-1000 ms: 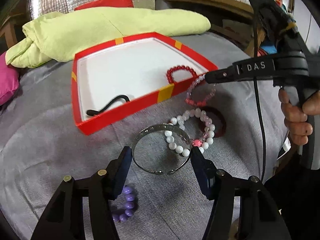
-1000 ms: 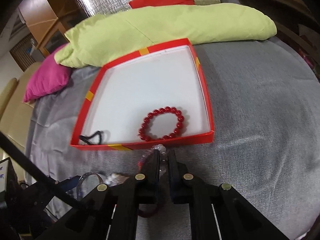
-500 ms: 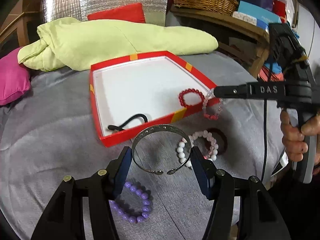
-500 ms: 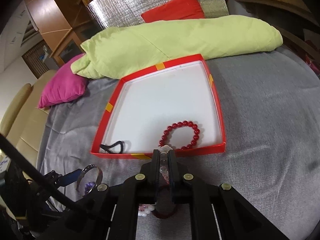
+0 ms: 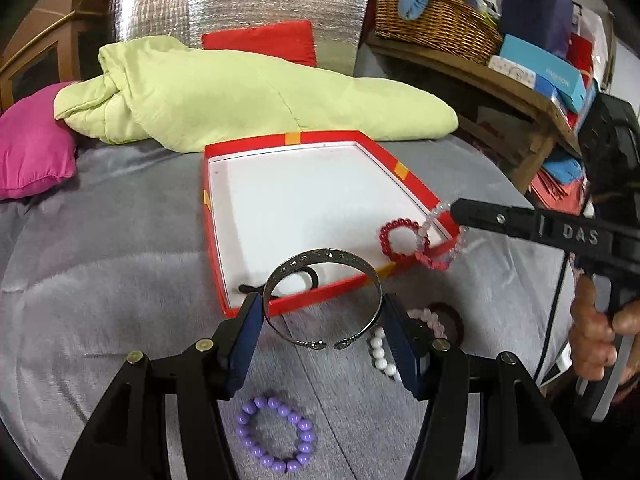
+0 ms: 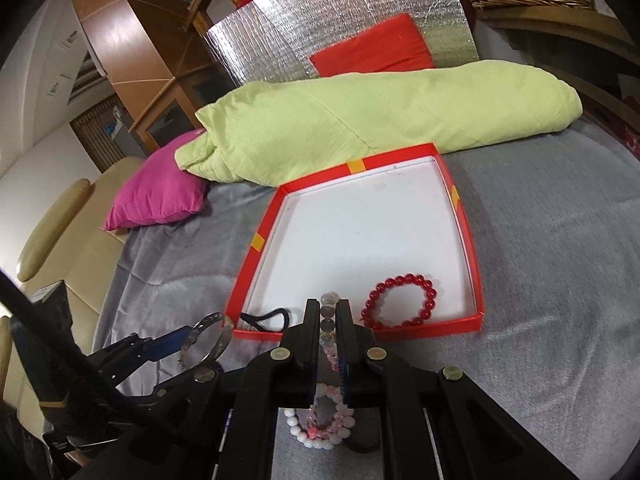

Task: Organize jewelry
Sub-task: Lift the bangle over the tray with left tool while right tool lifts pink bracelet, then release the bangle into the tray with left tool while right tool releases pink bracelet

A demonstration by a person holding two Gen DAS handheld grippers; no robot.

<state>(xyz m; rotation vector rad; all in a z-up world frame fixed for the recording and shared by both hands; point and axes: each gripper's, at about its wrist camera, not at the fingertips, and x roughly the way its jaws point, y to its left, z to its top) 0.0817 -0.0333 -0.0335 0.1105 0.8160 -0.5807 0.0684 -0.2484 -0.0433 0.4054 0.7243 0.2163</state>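
Note:
My left gripper (image 5: pixel 322 320) is shut on a silver cuff bangle (image 5: pixel 322 263) and holds it above the near edge of the red tray (image 5: pixel 298 301). My right gripper (image 6: pixel 328 316) is shut on a clear and pink bead bracelet (image 6: pixel 327 324), which hangs over the tray's near right corner (image 5: pixel 438 248). A red bead bracelet (image 6: pixel 398 301) and a black hair tie (image 6: pixel 270 318) lie in the tray. A purple bead bracelet (image 5: pixel 274 434) and a white bead bracelet (image 5: pixel 380 354) lie on the grey cloth below.
A light green quilt (image 5: pixel 240 92) lies behind the tray, a magenta pillow (image 5: pixel 32 148) at the left. A dark red ring (image 5: pixel 450 320) lies by the white beads. Wooden shelves with a wicker basket (image 5: pixel 436 20) stand at the right.
Both grippers have risen and moved toward the tray. The left lifted the silver bangle off the cloth; the right carried the clear pink bracelet up over the tray's corner.

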